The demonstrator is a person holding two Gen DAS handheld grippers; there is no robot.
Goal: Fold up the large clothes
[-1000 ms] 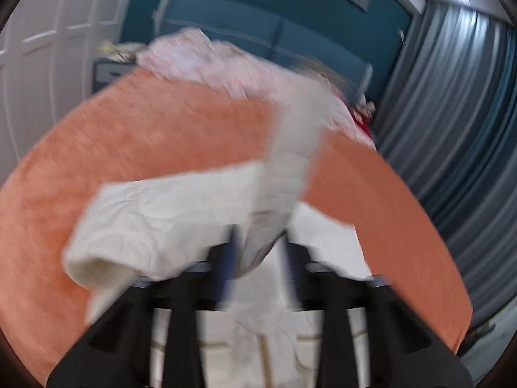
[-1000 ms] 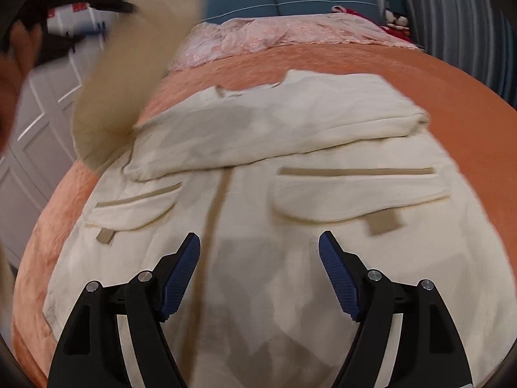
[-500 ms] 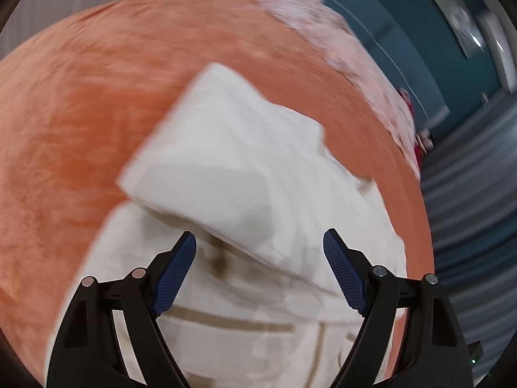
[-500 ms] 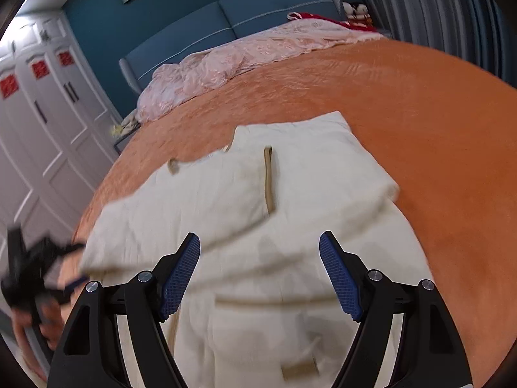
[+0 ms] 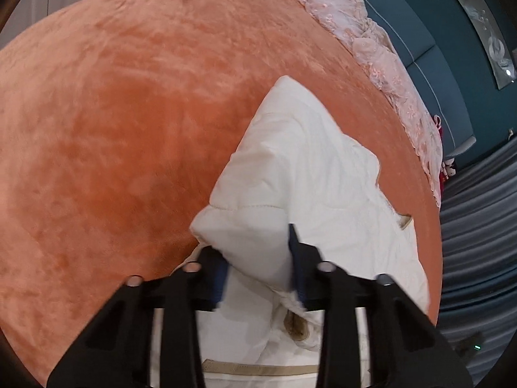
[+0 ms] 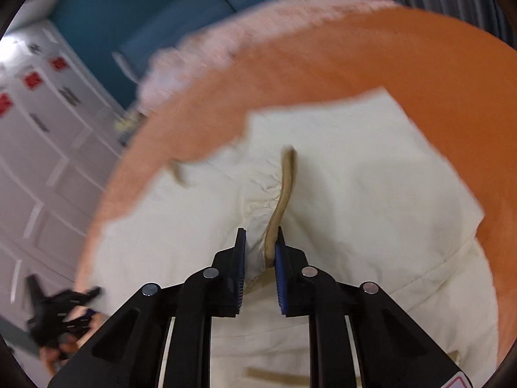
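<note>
no legible text, labels or numbers anywhere

Both wrist views look steeply down, close over the cream jacket [image 5: 310,174] – their shared ground. The right view also catches the left gripper [image 6: 61,317].

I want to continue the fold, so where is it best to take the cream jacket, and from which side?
Probably at the folded upper edge of the cream jacket, coming from the near side, angled down. There the cloth bunches into thick ridges that stand up. The left tongs and right tongs have just closed on such ridges, the right beside the tan placket strip.
</note>
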